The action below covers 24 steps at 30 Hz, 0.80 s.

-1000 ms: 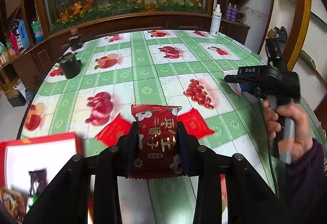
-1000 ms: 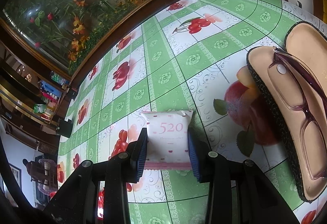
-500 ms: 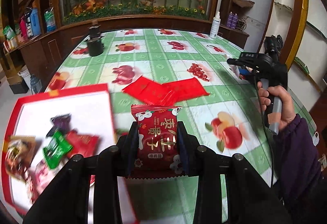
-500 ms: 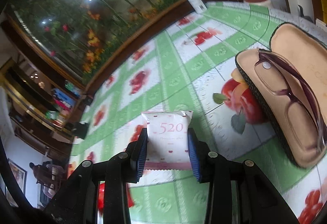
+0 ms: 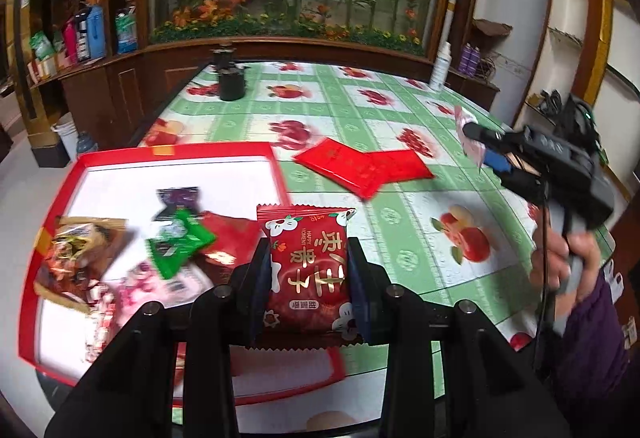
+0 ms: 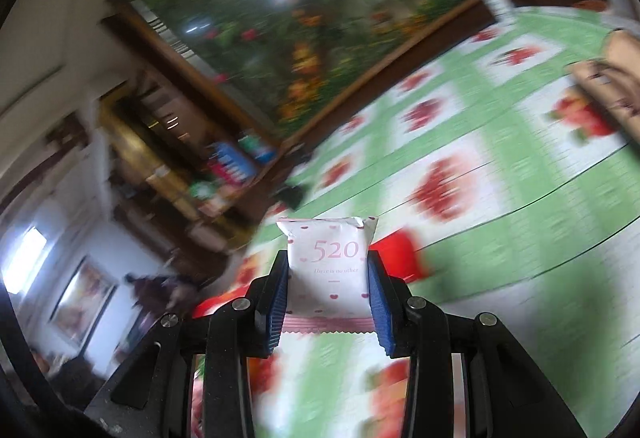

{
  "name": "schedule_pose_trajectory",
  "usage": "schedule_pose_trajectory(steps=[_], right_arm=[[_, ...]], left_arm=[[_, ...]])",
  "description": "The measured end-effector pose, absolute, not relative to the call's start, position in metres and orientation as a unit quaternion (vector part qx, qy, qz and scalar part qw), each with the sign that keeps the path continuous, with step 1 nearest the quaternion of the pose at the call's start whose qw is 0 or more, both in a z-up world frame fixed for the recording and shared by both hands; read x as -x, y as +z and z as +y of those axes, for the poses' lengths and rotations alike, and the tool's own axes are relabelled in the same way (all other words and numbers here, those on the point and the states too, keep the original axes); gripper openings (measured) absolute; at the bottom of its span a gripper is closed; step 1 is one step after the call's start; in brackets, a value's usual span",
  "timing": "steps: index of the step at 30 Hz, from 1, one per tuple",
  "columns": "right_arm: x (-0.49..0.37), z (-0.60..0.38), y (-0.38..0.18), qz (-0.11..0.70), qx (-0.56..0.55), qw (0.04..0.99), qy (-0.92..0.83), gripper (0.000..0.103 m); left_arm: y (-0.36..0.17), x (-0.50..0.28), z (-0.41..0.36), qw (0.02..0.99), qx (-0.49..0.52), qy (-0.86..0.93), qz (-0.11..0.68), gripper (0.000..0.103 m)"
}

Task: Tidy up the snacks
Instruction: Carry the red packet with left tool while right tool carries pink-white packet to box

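Two snack packets in grip: left tongs (image 5: 308, 272) clamped on a red packet (image 5: 307, 270), held above the near edge of the red tray (image 5: 176, 152). Right tongs (image 6: 328, 292) clamped on a white packet (image 6: 328, 270), above the green checked surface (image 6: 500, 238). Tray holds several loose snacks (image 5: 176, 242); two red envelopes (image 5: 362, 166) lie just beyond it.

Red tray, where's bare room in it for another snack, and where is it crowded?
The red tray is bare white along its far side, between the far rim and the purple packet. The near-left part is crowded: the brown bag, green packet and pink packets overlap.
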State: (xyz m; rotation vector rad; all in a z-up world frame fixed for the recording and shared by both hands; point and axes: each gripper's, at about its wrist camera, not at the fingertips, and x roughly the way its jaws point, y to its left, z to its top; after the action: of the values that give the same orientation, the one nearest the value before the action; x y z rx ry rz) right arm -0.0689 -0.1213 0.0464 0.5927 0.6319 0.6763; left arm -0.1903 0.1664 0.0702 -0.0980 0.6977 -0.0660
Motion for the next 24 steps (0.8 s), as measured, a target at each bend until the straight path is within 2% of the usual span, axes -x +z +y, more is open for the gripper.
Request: schedule_pose_trajectory(steps=[9,24], right_arm=[[0.096,-0.026,0.053,0.312,-0.227,0.823,0.418,0.037],[0.12,0.114,0.047,0.326,-0.081,0.813,0.475,0.037]], left_arm=[[0.071,0.207,0.212,0.943,0.064,0.023,0.327,0.033],[0.055,0.201,0.269,0.933,0.061,0.106,0.338,0.033]])
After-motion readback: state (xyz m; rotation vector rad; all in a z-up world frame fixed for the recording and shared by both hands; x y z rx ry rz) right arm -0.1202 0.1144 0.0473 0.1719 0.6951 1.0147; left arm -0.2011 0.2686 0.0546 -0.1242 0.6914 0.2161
